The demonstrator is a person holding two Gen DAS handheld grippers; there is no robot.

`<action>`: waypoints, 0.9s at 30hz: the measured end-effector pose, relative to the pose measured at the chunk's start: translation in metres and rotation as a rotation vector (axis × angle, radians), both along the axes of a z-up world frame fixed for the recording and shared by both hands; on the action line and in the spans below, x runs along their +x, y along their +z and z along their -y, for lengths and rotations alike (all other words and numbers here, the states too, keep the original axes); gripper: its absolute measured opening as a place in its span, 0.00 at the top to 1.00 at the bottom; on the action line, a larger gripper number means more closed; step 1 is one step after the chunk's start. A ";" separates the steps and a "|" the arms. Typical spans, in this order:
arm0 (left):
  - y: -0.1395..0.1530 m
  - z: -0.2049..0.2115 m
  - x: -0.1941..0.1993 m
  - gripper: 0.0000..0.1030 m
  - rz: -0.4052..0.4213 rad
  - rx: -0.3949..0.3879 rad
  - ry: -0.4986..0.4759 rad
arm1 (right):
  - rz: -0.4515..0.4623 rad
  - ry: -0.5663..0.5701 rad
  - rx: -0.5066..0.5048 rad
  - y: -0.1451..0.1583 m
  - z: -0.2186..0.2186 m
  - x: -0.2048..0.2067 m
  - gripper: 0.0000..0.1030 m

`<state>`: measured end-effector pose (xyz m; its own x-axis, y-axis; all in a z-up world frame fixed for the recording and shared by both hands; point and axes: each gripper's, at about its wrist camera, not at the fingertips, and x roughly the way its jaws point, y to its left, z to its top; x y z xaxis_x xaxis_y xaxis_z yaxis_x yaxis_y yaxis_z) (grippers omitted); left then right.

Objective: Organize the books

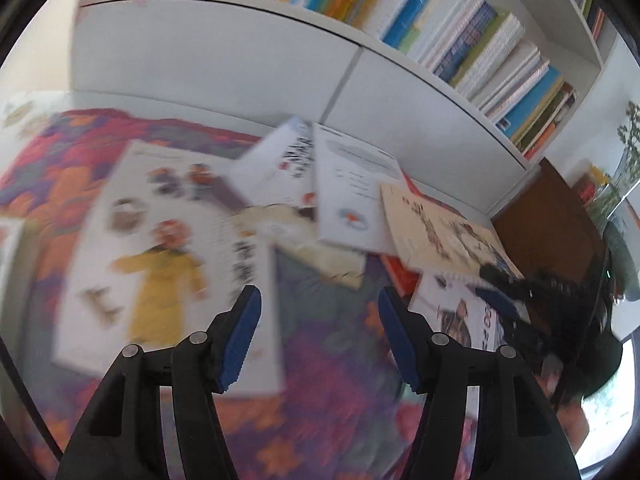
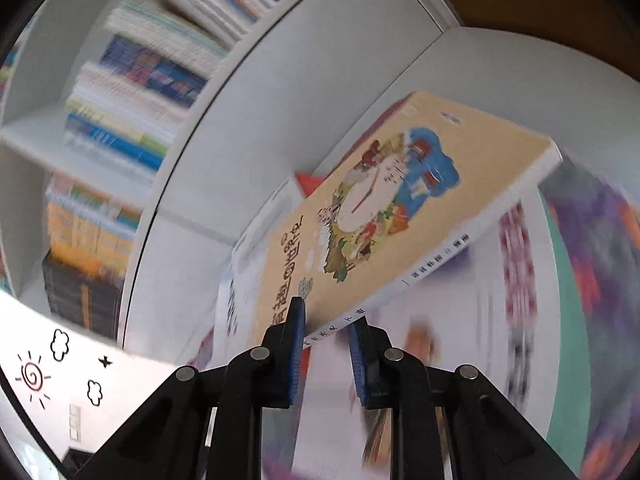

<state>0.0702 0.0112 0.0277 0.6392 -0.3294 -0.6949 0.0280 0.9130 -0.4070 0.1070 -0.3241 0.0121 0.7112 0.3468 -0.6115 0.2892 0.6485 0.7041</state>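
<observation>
A patterned rug (image 1: pixel 328 392) in purple and orange holds a loose spread of picture books. Furthest left lies a large white book with a yellow-coated figure (image 1: pixel 160 256). The left gripper (image 1: pixel 318 336) hangs over the rug, jaws about half apart, holding nothing. Behind stands a white bookshelf (image 1: pixel 400 60) crowded with upright spines. To the right, the right gripper (image 2: pixel 326 344) is clamped narrow on the spine corner of 1 tan book (image 2: pixel 380 208), lifted and tilted. Gripped only at that corner, the book could likely pivot, sag or slip free while being carried towards the packed shelf.
</observation>
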 end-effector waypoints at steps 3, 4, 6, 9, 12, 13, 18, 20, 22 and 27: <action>0.003 -0.031 -0.030 0.43 -0.006 0.005 0.029 | -0.004 0.032 -0.008 -0.001 -0.041 -0.050 0.81; 0.004 -0.040 -0.038 0.43 -0.008 -0.001 0.037 | -0.014 0.039 0.000 -0.005 -0.052 -0.056 0.81; 0.002 -0.063 -0.060 0.43 -0.007 -0.010 0.071 | -0.046 0.064 0.040 -0.018 -0.072 -0.086 0.81; -0.006 -0.089 -0.080 0.43 -0.030 -0.023 0.113 | -0.119 0.156 0.107 -0.041 -0.131 -0.113 0.80; -0.016 -0.108 -0.094 0.43 -0.063 -0.033 0.139 | -0.132 0.235 0.095 -0.055 -0.178 -0.118 0.77; -0.017 -0.110 -0.096 0.43 -0.064 -0.032 0.146 | -0.126 0.255 0.076 -0.058 -0.191 -0.122 0.77; -0.028 -0.113 -0.103 0.43 -0.064 -0.055 0.217 | -0.080 0.294 -0.060 -0.051 -0.209 -0.137 0.77; -0.033 -0.108 -0.100 0.43 -0.064 -0.073 0.233 | 0.007 0.262 -0.082 -0.039 -0.203 -0.146 0.77; -0.032 -0.103 -0.097 0.43 -0.062 -0.047 0.237 | 0.060 0.272 -0.127 -0.023 -0.196 -0.151 0.77; -0.027 -0.091 -0.092 0.43 -0.059 -0.046 0.242 | 0.120 0.400 -0.094 0.001 -0.182 -0.141 0.66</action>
<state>-0.0217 0.1024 0.0009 0.6622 -0.2038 -0.7211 -0.2137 0.8709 -0.4425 -0.0342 -0.1420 0.0136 0.6003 0.5565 -0.5745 -0.0790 0.7560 0.6498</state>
